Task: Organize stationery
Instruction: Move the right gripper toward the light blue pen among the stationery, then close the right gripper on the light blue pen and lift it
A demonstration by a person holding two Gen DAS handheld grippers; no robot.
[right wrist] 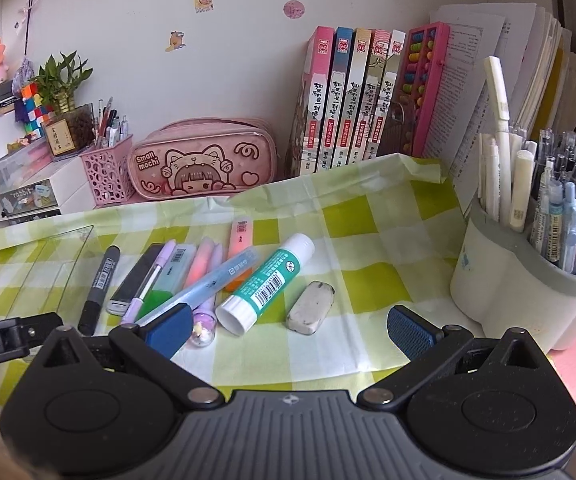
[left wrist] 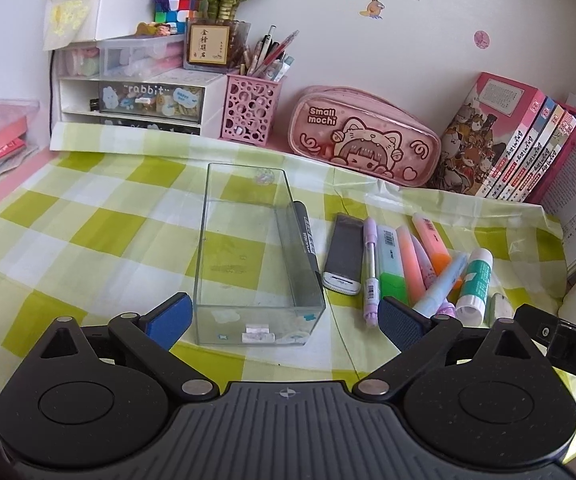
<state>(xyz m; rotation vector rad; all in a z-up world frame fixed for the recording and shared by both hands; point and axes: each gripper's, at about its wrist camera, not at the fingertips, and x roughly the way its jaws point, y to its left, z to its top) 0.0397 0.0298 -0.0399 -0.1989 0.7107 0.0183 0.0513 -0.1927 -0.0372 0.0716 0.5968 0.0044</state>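
Note:
A clear empty plastic box point(left wrist: 254, 256) stands on the green checked cloth, right in front of my open left gripper point(left wrist: 284, 320). To its right lies a pile of stationery: a black marker point(left wrist: 307, 236), a dark case point(left wrist: 343, 254), a purple pen point(left wrist: 371, 264), several highlighters point(left wrist: 409, 264), a blue pen point(left wrist: 439, 284) and a green glue stick point(left wrist: 473, 280). My open, empty right gripper point(right wrist: 288, 330) hovers just short of the glue stick point(right wrist: 266, 282) and a grey eraser point(right wrist: 311, 307). The box's corner point(right wrist: 54, 256) shows at left.
A pink pencil case point(left wrist: 365, 138), a pink pen basket point(left wrist: 250, 110), drawer units point(left wrist: 144, 96) and books point(left wrist: 507, 148) line the back wall. A grey pen holder point(right wrist: 527, 272) full of pens stands at the right. The other gripper's body point(left wrist: 567, 344) is close by.

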